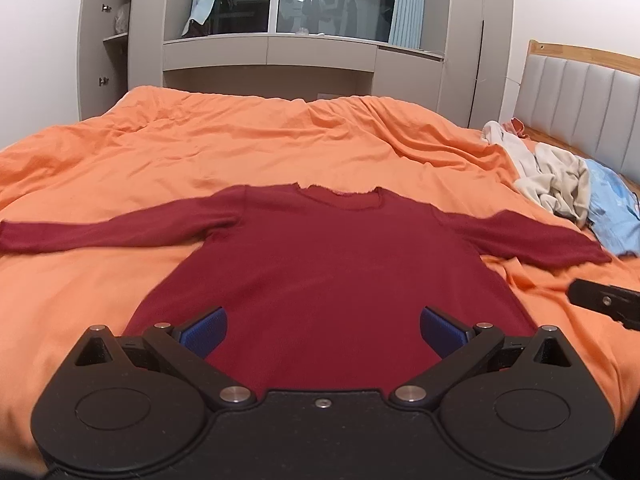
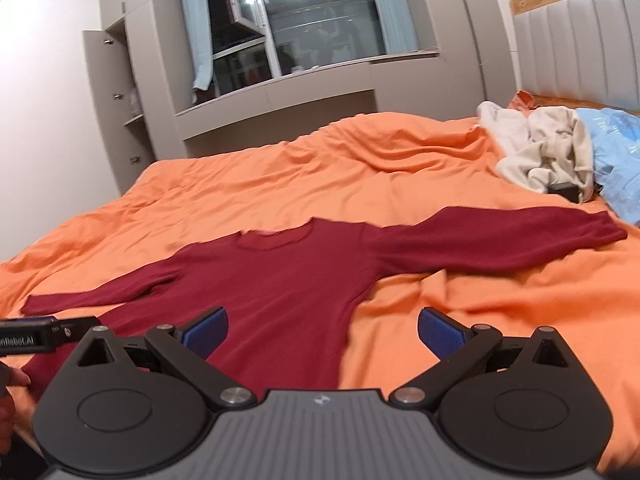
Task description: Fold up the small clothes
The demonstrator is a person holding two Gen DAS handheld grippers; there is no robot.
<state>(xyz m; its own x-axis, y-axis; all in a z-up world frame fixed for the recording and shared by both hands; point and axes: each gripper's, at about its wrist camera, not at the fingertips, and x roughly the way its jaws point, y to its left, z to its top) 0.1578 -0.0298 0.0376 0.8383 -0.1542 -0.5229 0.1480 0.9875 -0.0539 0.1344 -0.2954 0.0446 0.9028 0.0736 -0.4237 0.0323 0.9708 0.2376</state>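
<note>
A dark red long-sleeved top (image 1: 328,264) lies flat on the orange bedcover, neckline away from me and both sleeves spread sideways. My left gripper (image 1: 323,330) hovers open over the hem, blue pads wide apart, nothing between them. In the right wrist view the same red top (image 2: 280,292) lies left of centre, its right sleeve (image 2: 500,240) stretched toward the headboard side. My right gripper (image 2: 323,330) is open above the top's lower right edge and the bedcover, holding nothing. Part of the left gripper body (image 2: 44,334) shows at the left edge.
The orange bedcover (image 1: 240,148) is wrinkled across the bed. A heap of cream clothes (image 1: 552,176) and a light blue garment (image 1: 612,208) lie near the padded headboard (image 1: 580,100). Grey cabinets and a window stand beyond the bed. A hand (image 2: 12,384) shows at lower left.
</note>
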